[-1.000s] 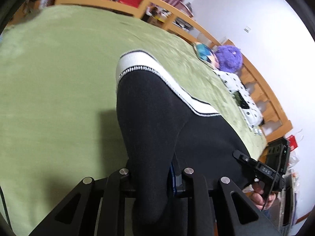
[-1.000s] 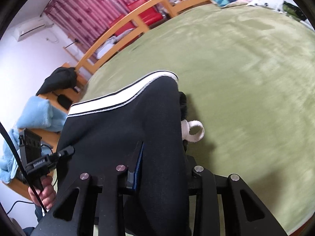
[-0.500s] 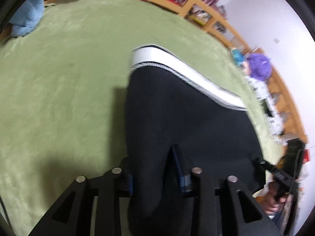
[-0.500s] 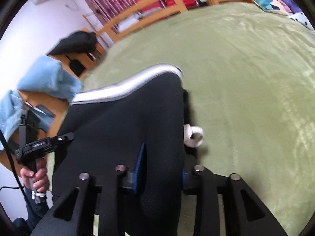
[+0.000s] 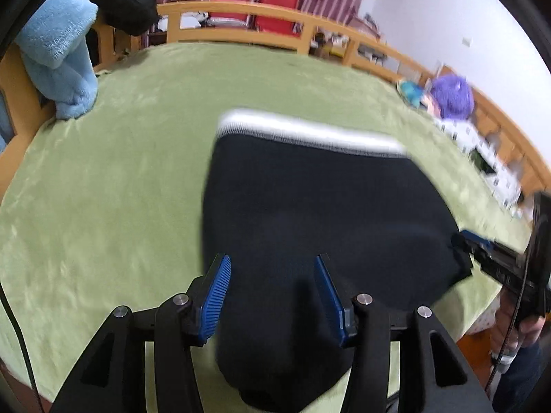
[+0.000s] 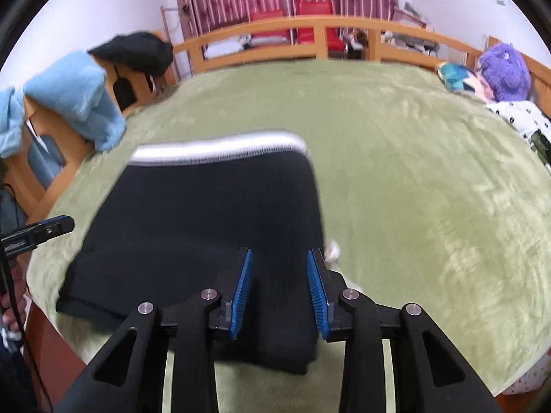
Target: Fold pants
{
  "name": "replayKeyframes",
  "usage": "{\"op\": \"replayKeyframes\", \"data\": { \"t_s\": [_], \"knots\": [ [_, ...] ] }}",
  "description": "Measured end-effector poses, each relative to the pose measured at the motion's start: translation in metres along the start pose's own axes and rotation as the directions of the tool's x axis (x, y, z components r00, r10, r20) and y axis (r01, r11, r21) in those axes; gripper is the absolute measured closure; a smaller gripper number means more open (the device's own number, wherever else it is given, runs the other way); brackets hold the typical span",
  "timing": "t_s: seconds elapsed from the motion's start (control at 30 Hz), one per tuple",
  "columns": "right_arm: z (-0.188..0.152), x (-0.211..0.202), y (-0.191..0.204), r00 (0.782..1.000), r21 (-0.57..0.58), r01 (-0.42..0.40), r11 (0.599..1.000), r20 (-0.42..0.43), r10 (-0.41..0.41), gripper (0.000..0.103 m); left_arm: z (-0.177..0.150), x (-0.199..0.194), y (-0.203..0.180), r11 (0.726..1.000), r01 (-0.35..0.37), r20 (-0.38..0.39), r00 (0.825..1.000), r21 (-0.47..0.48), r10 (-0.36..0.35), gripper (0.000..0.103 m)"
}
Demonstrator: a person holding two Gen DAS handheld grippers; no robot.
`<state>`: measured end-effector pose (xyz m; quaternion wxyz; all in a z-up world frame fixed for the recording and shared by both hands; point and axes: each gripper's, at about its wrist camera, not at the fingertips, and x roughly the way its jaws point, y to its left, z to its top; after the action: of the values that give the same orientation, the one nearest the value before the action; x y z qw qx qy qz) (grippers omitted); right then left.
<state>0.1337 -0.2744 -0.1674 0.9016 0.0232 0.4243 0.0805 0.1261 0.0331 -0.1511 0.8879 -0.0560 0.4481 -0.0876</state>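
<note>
Black pants [image 5: 316, 213] with a white waistband [image 5: 310, 134] lie folded on the green blanket [image 5: 103, 189]. My left gripper [image 5: 272, 275] is open, its blue pads either side of the near fold at the pants' left end. In the right wrist view the same pants [image 6: 206, 223] lie with the waistband [image 6: 220, 148] at the far edge. My right gripper [image 6: 279, 268] is open over the near right corner. A white drawstring loop [image 6: 331, 250] peeks out beside it. Each gripper shows in the other's view, the right one [image 5: 482, 251] and the left one [image 6: 51, 227].
A wooden rail [image 6: 310, 31] runs round the bed. A light blue blanket [image 5: 58, 44] and a black garment [image 5: 124, 0] hang at the left. A purple plush toy [image 6: 506, 72], a teal pillow [image 6: 454, 79] and spotted cloth [image 6: 520, 117] lie at the right. Red chairs [image 5: 275, 3] stand behind.
Both grippers have opened and let go of the pants' fold, which now rests on the blanket. Both views have swung to face the far rail.
</note>
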Motion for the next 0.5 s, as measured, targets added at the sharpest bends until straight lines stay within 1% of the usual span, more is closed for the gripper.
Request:
{"op": "replayKeyframes", "data": {
  "t_s": [0.07, 0.1, 0.13, 0.2, 0.33, 0.5],
  "knots": [
    [-0.014, 0.011, -0.001, 0.999, -0.016, 0.048, 0.999, -0.021, -0.048, 0.07, -0.016, 0.013, -0.005, 0.999, -0.028, -0.042, 0.999, 0.018, 0.029, 0.054],
    [-0.021, 0.016, -0.002, 0.998, -0.022, 0.065, 0.998, -0.026, -0.065, 0.07, -0.023, 0.02, -0.006, 0.998, -0.054, -0.052, 0.997, 0.024, 0.055, 0.054],
    [-0.022, 0.02, -0.002, 0.998, -0.018, 0.063, 0.998, -0.026, -0.063, 0.07, -0.024, 0.021, -0.008, 0.998, -0.06, -0.05, 0.997, 0.023, 0.061, 0.053],
    [-0.028, 0.018, -0.006, 0.999, 0.003, 0.046, 0.999, -0.015, -0.046, 0.07, -0.026, 0.02, -0.006, 0.998, -0.061, -0.028, 0.998, 0.008, 0.061, 0.053],
    [-0.031, 0.015, -0.009, 1.0, 0.023, 0.025, 0.999, -0.016, -0.025, 0.07, -0.027, 0.017, 0.0, 0.999, -0.046, -0.035, 0.998, -0.008, 0.046, 0.053],
    [-0.031, 0.012, -0.007, 0.999, -0.009, 0.03, 1.0, -0.028, -0.03, 0.063, -0.026, 0.009, -0.003, 0.999, -0.033, -0.056, 0.998, 0.012, 0.033, 0.053]
  ]
}}
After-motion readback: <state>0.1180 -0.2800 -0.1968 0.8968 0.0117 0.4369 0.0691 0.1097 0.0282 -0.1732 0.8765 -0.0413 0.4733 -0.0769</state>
